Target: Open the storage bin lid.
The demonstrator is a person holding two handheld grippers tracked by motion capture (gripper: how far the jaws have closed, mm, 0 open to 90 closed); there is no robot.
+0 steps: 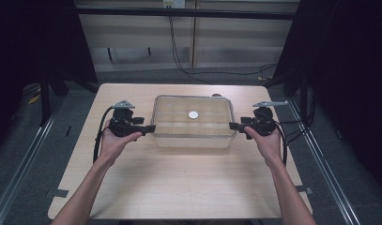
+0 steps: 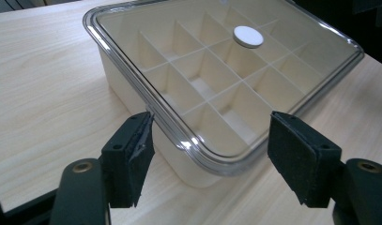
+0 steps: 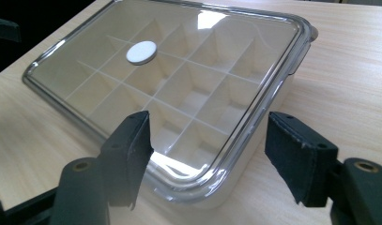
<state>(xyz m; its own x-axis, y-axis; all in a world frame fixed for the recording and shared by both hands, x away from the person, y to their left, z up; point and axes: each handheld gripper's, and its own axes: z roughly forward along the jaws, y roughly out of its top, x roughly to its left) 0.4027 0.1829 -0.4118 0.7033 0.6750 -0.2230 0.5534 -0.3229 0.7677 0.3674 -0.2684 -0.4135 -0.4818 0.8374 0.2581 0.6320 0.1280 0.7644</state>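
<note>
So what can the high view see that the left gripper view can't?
High view alone: the person's left hand and right hand, both forearms, the right gripper at the box's other end, the whole table and the dark floor around it.

Left gripper view alone: close up, the left gripper has open jaws standing either side of a corner of the box, not pressing on it, and the white dividers inside look sharp.

Both: the cream box, its clear lid with the round white knob, and the wooden tabletop.
</note>
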